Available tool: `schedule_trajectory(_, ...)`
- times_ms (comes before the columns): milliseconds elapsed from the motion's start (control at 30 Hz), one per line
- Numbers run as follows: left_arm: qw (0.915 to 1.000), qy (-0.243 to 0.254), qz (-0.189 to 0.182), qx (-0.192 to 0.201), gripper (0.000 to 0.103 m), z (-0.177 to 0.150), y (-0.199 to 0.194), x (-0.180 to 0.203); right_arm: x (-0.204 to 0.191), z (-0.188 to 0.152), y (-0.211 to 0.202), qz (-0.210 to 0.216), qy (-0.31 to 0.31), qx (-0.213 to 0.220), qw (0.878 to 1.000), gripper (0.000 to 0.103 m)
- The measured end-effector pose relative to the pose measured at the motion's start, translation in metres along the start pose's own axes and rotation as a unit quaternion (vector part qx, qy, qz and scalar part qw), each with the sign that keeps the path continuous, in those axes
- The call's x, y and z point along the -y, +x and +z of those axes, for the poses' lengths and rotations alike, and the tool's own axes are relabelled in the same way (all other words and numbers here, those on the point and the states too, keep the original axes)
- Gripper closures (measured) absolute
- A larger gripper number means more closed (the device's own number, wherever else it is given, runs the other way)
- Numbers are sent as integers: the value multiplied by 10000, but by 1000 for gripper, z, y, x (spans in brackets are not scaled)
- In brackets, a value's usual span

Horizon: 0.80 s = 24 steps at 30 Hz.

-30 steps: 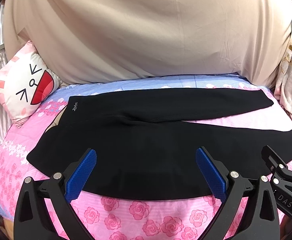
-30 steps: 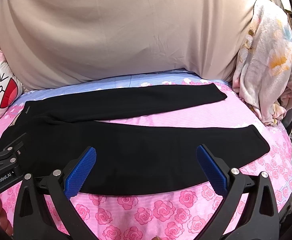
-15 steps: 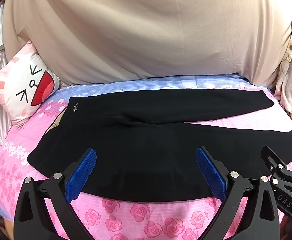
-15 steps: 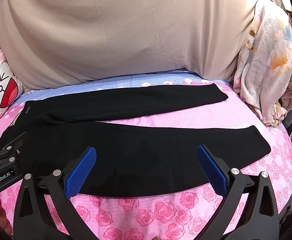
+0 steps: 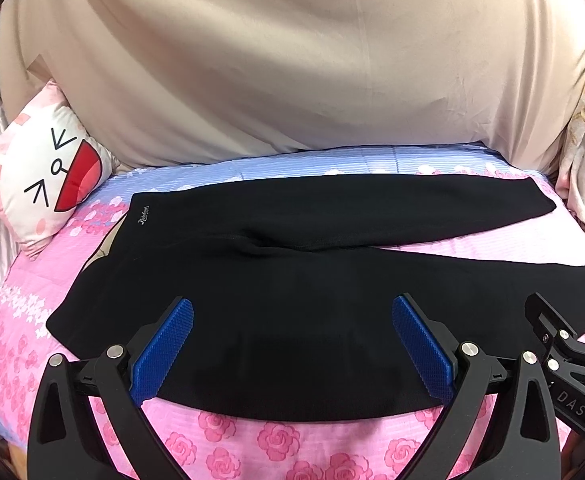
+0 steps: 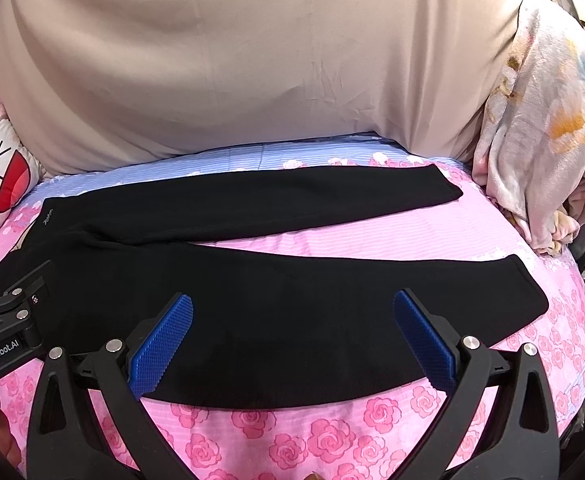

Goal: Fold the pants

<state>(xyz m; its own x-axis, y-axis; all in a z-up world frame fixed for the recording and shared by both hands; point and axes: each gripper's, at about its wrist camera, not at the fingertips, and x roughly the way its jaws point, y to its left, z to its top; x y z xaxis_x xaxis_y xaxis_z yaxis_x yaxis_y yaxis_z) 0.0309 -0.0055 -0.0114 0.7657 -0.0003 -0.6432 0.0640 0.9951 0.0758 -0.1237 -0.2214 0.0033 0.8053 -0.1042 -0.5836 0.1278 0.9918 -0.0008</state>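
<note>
1. Over the last second almost nothing has changed. Both wrist views frame the pants (image 5: 292, 304) nearly the same as before; at most the left gripper (image 5: 292, 344) has eased a touch lower and nearer the front edge of the cloth.
2. Pants lie flat and unfolded on the bed (image 5: 292, 440), on a pink rose-print sheet. Waistband to the left, both legs running right in a slight V. Far leg sits apart from the near leg, with pink sheet showing between them.
3. Left gripper: jaws spread wide, nothing between the blue pads (image 5: 164, 348). It hovers over the near edge of the pants, toward the waist end.
4. Right gripper (image 6: 292, 344): jaws also spread wide, empty, over the near leg further toward the cuff (image 6: 528, 292).
5. Each gripper shows at the edge of the other's view, so they hang side by side.
6. Cat-face pillow (image 5: 40, 184) at far left and a floral blanket (image 6: 544, 120) at far right sit off the pants.
7. Reading: folding not begun. The near-stillness suggests lining up for a first grasp, likely on the near leg's edge.
</note>
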Motion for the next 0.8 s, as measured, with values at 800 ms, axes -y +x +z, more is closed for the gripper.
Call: schedule_trajectory(800,10000,-12,73,-44,5,1,8,0,-2,1,8,30,28,-34,10000,5)
